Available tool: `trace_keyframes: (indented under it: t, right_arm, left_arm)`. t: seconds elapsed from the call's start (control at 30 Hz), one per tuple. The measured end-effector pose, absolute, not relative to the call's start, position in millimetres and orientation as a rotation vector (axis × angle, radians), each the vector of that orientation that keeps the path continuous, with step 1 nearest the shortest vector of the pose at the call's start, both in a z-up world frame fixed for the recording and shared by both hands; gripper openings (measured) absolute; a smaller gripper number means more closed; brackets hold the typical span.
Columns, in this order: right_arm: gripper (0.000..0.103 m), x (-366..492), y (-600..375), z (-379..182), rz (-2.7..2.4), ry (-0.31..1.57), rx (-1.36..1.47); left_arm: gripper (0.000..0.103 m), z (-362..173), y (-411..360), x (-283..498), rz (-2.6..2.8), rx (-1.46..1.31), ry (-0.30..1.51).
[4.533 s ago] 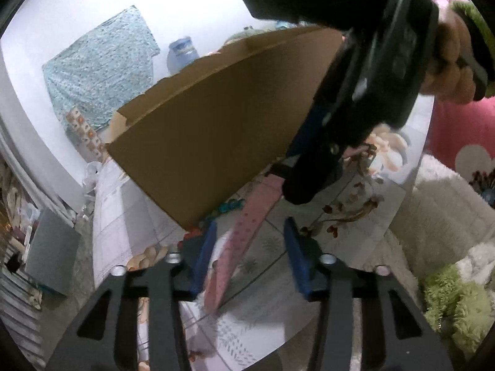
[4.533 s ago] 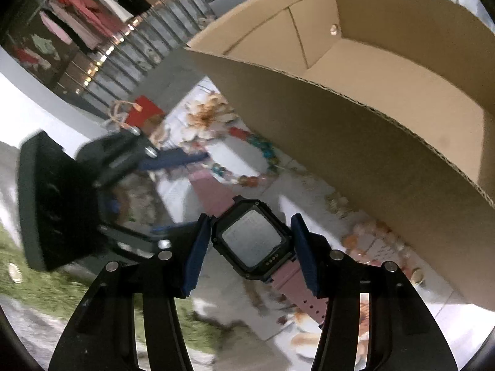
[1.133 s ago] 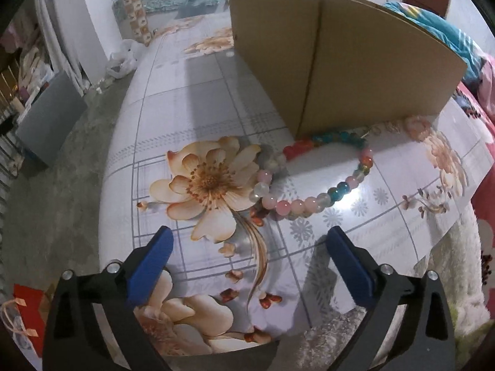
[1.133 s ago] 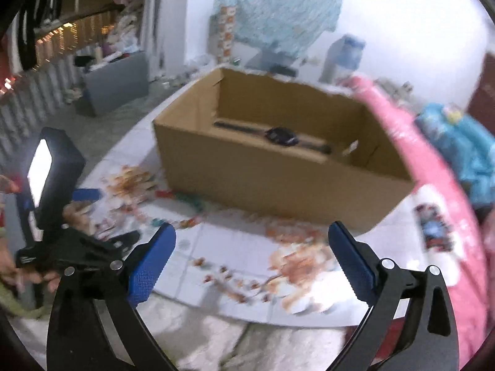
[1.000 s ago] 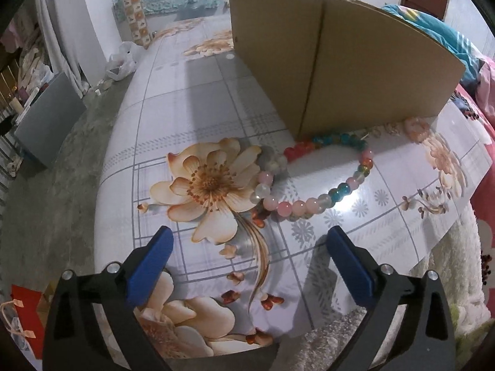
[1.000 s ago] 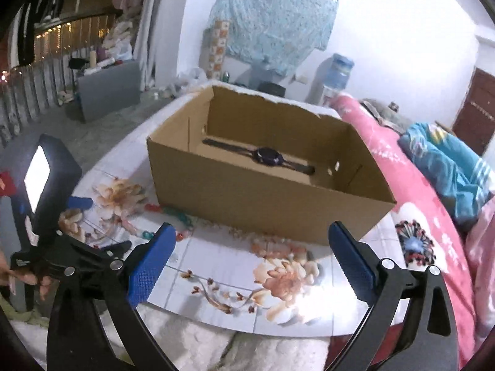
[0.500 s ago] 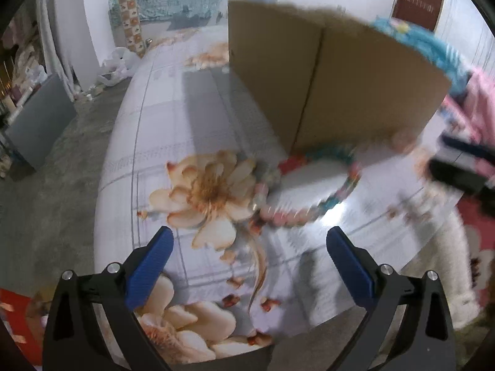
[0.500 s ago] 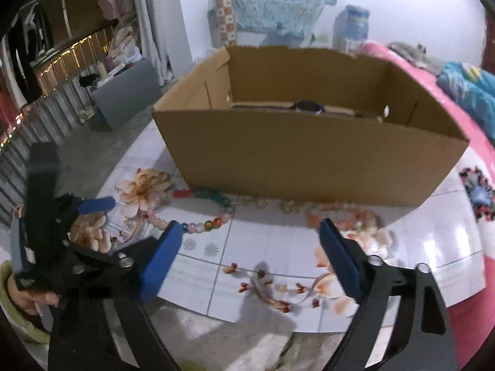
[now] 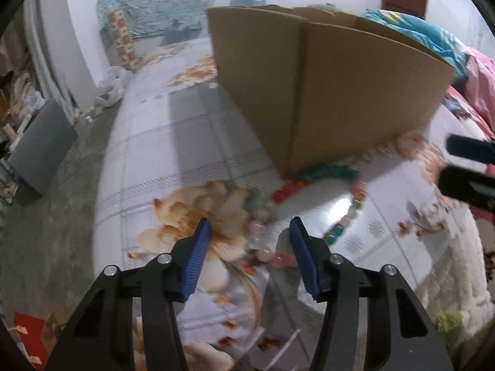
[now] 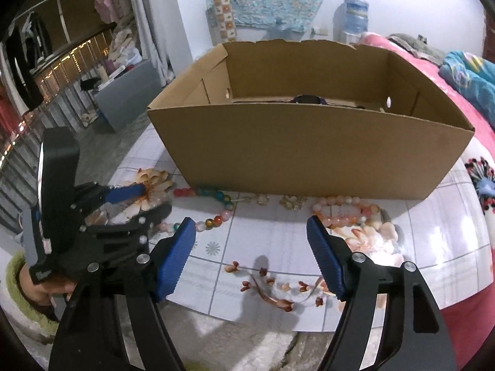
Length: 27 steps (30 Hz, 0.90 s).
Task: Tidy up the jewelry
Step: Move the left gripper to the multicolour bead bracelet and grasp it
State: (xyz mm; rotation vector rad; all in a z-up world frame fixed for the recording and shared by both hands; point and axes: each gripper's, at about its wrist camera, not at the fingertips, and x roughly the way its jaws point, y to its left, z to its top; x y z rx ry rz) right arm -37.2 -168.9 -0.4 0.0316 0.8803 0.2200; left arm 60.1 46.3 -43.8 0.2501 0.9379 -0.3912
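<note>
Right wrist view: both grippers' jaws parted, empty, near beaded bracelet [image 10: 213, 207] beside box [image 10: 309, 151].

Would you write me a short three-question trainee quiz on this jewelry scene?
1. True or false: the watch lies inside the box.
2. Which item is nearest the left gripper? A) the multicolour bracelet B) the pink bracelet C) the watch
3. Fill in: both the left gripper and the right gripper are ____ and hold nothing.

Key: 1 true. 2 A. 3 open.
</note>
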Motion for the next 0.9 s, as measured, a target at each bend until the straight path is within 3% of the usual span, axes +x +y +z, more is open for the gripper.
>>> trace_keyframes:
  t: [0.43, 0.73, 0.9]
  right_arm:
    - [0.06, -34, -169, -6, 0.276, 0.915, 0.054]
    - [0.045, -27, -154, -20, 0.376, 0.973, 0.063]
    - [0.036, -24, -142, -27, 0.404, 0.992, 0.026]
  left_arm:
    - [0.051, -43, 31, 8, -0.562, 0.286, 0.94]
    - [0.037, -42, 46, 24, -0.525, 0.193, 0.953]
    - [0.035, -43, 46, 29, -0.516, 0.196, 0.946]
